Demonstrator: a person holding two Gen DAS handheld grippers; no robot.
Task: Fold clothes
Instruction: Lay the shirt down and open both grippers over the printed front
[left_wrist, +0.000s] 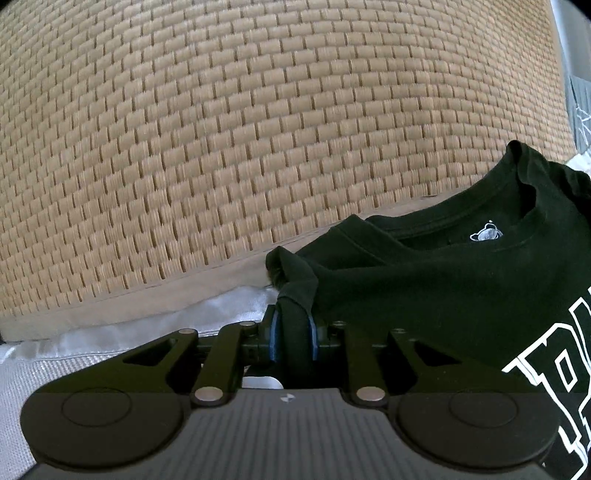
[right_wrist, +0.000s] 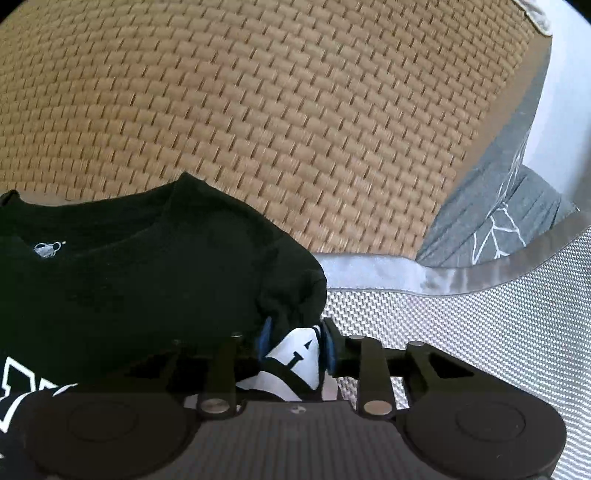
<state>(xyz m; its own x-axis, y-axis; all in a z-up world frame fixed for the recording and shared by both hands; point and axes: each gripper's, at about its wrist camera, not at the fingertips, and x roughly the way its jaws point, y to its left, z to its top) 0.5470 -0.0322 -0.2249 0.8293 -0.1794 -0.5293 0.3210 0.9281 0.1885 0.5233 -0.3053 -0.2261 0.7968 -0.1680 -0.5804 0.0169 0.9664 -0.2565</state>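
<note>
Two claws hold the black T-shirt by its shoulders at the woven mat's near edge: left claw (left_wrist: 293, 332) clamped on a bunched shoulder, right claw (right_wrist: 295, 343) parted, cloth loose between. Judged mid-fold; next, regrip before laying flat.

Black T-shirt (left_wrist: 424, 295): white block lettering, cut off, unreadable; small neck logo, no legible text.

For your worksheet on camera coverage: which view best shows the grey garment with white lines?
The right wrist view: the grey garment with white lines lies plainly beside the woven mat. The left wrist view catches only a sliver at its right edge.
</note>
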